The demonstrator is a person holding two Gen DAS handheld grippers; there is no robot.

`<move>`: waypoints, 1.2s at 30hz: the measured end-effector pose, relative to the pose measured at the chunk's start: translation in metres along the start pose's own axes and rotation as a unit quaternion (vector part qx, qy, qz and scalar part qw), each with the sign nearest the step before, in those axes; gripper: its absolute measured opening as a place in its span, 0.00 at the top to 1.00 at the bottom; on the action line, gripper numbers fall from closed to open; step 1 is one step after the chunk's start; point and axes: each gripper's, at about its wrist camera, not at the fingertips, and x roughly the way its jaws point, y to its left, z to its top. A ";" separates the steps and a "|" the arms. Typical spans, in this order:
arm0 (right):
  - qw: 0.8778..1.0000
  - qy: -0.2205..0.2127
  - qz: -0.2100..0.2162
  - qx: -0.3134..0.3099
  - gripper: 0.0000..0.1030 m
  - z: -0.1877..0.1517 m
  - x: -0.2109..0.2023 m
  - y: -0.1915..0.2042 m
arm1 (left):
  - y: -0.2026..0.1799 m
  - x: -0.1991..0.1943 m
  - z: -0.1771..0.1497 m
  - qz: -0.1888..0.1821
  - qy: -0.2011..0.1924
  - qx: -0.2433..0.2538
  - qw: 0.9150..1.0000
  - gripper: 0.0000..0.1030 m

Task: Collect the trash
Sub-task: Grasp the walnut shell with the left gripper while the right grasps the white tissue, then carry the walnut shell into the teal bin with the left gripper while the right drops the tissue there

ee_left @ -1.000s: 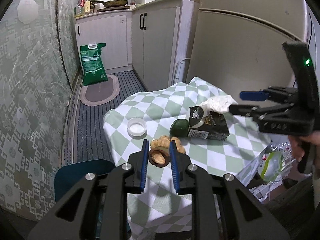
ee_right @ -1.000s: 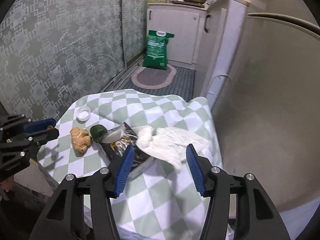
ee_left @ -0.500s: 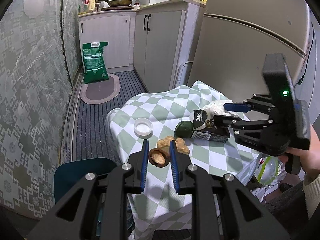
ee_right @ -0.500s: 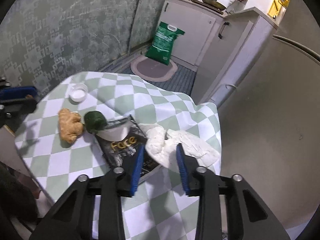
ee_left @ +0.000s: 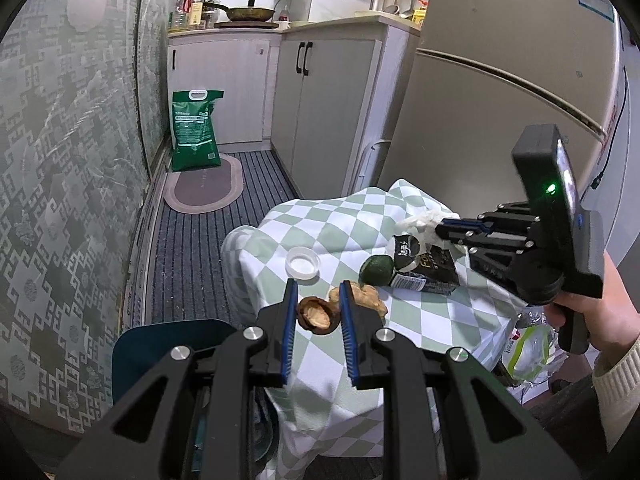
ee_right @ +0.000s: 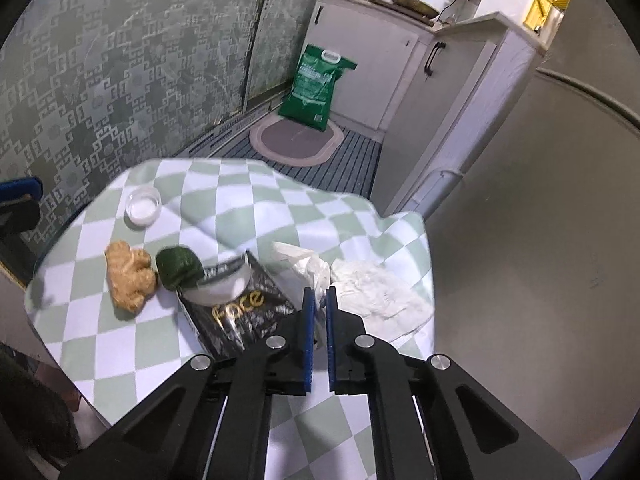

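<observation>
Left gripper [ee_left: 318,316]: jaws clamp a brown walnut shell [ee_left: 316,314], lower centre.
Right gripper [ee_right: 318,300]: jaws just closing, pinching crumpled white tissue [ee_right: 372,292].
Risk: thin tissue could tear or slip when lifted.

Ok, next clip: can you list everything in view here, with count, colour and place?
Walnut shell: one, brown, between the left jaws.
Crumpled tissue: one wad, white, far right of the table, pinched by the right jaws.
Snack packet: one, black with gold lettering, mid-table.
Avocado: one, dark green, touching the packet.
Ginger root: one, tan, left of the avocado.
Jar lid: one, white, near the table's far left edge.
Tablecloth: one, green and white checks, covering the table.
Rice sack: one, green, on the floor by the cabinets.
Rug: one, oval, brownish.
Frying pan: one, on the counter.
Left gripper: black, blue pads.
Right gripper: black, jaws just closed.
</observation>
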 end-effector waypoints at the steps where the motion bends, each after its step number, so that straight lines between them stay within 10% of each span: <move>1: 1.000 -0.007 0.000 0.005 0.95 0.003 -0.005 -0.001 | 0.002 -0.001 0.000 0.001 -0.001 -0.002 1.000 0.78; 17: 0.981 -0.090 0.137 0.100 0.95 0.038 -0.050 0.001 | 0.044 -0.022 -0.008 0.031 -0.013 -0.030 0.999 0.78; 36: 0.949 -0.090 0.288 0.089 0.95 0.072 -0.053 0.076 | 0.106 -0.015 -0.037 0.075 0.025 -0.062 0.995 0.78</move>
